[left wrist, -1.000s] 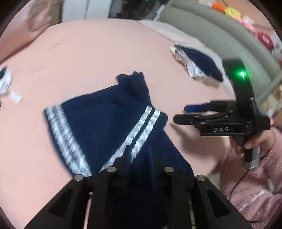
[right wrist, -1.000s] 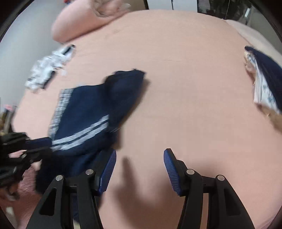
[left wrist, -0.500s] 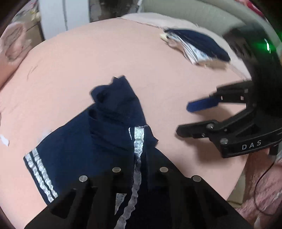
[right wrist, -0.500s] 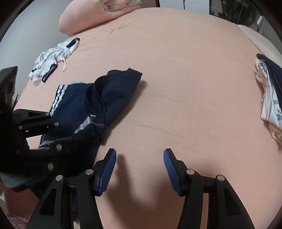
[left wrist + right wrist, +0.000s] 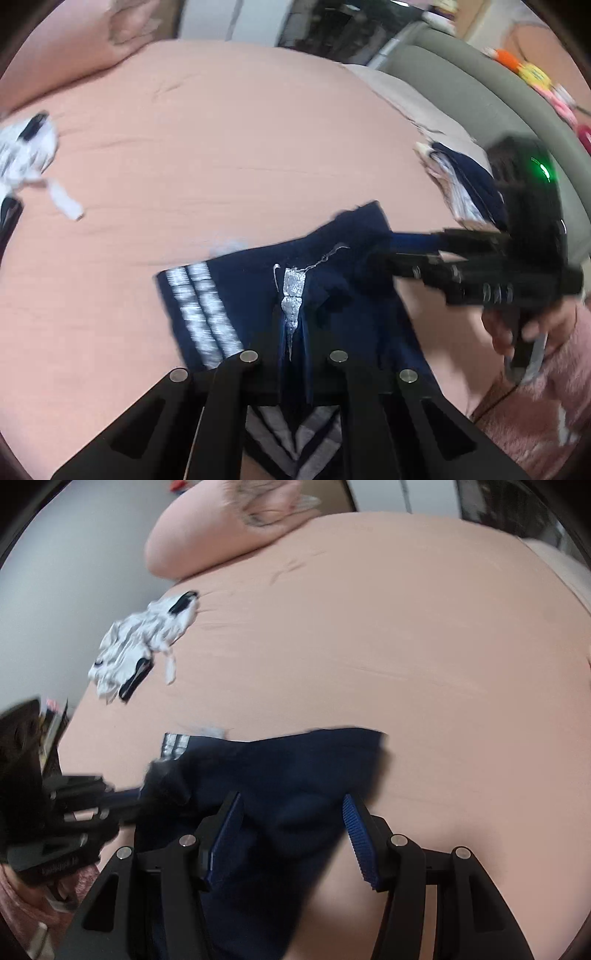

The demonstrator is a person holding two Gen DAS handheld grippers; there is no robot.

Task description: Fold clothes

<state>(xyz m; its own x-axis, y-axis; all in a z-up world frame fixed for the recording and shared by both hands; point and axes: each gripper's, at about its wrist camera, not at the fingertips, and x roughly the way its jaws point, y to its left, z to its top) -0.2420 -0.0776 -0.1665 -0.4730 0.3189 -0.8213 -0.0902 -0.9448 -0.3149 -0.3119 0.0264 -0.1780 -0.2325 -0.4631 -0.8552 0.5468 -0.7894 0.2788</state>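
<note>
A navy garment with white stripes (image 5: pixel 258 291) lies bunched on the pink bed; it also shows in the right wrist view (image 5: pixel 280 775). My left gripper (image 5: pixel 293 354) is shut on a fold of the navy garment at its near edge, and it shows at the left of the right wrist view (image 5: pixel 122 801). My right gripper (image 5: pixel 291 834) is open, its blue pads (image 5: pixel 356 834) spread over the garment's right part. In the left wrist view the right gripper (image 5: pixel 391 247) reaches in from the right over the cloth.
A white and black garment (image 5: pixel 144 646) lies at the far left of the bed (image 5: pixel 406 646). A folded stack of clothes (image 5: pixel 465 184) sits at the bed's right edge beside a grey sofa (image 5: pixel 480 96). A pink pillow (image 5: pixel 207 542) lies at the head.
My right gripper has moved left, over the navy garment, still open. My left gripper keeps its hold and the garment has shifted and spread, its striped hem now showing at the left.
</note>
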